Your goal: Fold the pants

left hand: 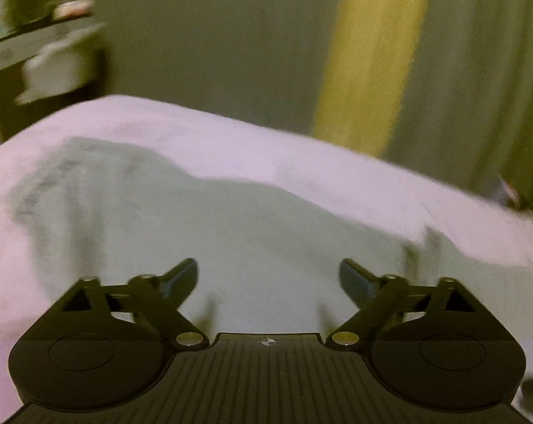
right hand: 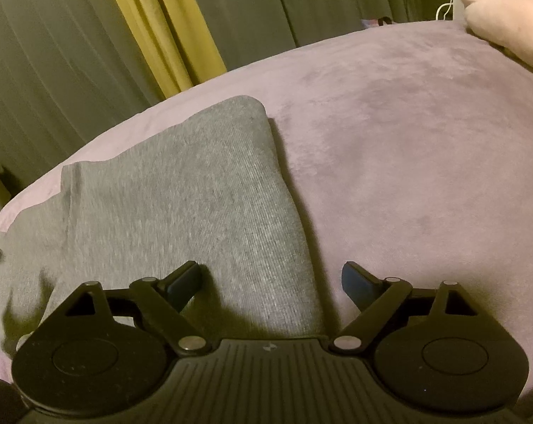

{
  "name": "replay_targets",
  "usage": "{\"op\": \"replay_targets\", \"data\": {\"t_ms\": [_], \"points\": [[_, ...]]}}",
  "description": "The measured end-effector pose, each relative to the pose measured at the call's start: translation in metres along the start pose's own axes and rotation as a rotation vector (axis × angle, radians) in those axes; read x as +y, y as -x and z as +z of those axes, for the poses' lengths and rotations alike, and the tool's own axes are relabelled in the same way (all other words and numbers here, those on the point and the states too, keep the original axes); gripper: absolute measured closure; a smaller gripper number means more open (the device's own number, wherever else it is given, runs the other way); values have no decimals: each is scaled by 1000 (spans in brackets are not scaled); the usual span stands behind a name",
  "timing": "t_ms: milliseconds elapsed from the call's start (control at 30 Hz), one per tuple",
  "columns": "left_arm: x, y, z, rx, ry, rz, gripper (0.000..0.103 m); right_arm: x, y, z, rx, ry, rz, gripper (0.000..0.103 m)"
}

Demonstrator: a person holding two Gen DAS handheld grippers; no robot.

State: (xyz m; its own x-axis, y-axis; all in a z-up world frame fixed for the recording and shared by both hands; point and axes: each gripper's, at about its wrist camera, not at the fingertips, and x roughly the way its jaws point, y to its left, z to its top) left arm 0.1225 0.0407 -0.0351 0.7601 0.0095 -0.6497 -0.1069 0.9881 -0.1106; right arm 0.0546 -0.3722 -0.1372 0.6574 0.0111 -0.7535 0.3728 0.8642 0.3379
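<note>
Grey pants [right hand: 181, 190] lie folded on the bed [right hand: 407, 162], just ahead of the empty, wide-open left gripper [left hand: 268, 279] and right gripper [right hand: 271, 281]. Soft, light knit; best pinched at an edge.

Left gripper [left hand: 268, 277] is hovering w/ jaws wide apart, nothing between them, over grey pants [left hand: 202, 226] lying on the lilac bedspread [left hand: 231, 141]. Yellow curtain strip [left hand: 368, 56] is hanging behind the bed; view is blurry.
</note>
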Motion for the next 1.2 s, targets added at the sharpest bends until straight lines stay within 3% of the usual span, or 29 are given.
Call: {"op": "replay_targets", "data": {"t_ms": [133,233,300,400,500,733,833,933,1200], "points": [[88,-3,14,-9,152,73,8,3,-1,0,4,12,-5,13],[152,-15,13,63,312,135,8,4,-2,-1,7,20,-9,11],[183,-24,10,81,424,157,8,5,-3,-1,9,24,-11,10],[208,-38,6,108,507,140,8,7,-4,-1,13,34,-17,9],[213,-52,10,108,537,95,8,7,-5,0,15,42,-21,9],[204,-80,19,141,449,113,8,9,-6,-1,18,51,-25,7],[208,-85,22,122,460,63,8,9,-6,0,19,52,-24,6],[210,-88,27,116,464,73,13,8,-7,0,18,50,-22,6],[211,-110,28,131,448,78,14,8,-7,0,18,51,-21,6]]}}
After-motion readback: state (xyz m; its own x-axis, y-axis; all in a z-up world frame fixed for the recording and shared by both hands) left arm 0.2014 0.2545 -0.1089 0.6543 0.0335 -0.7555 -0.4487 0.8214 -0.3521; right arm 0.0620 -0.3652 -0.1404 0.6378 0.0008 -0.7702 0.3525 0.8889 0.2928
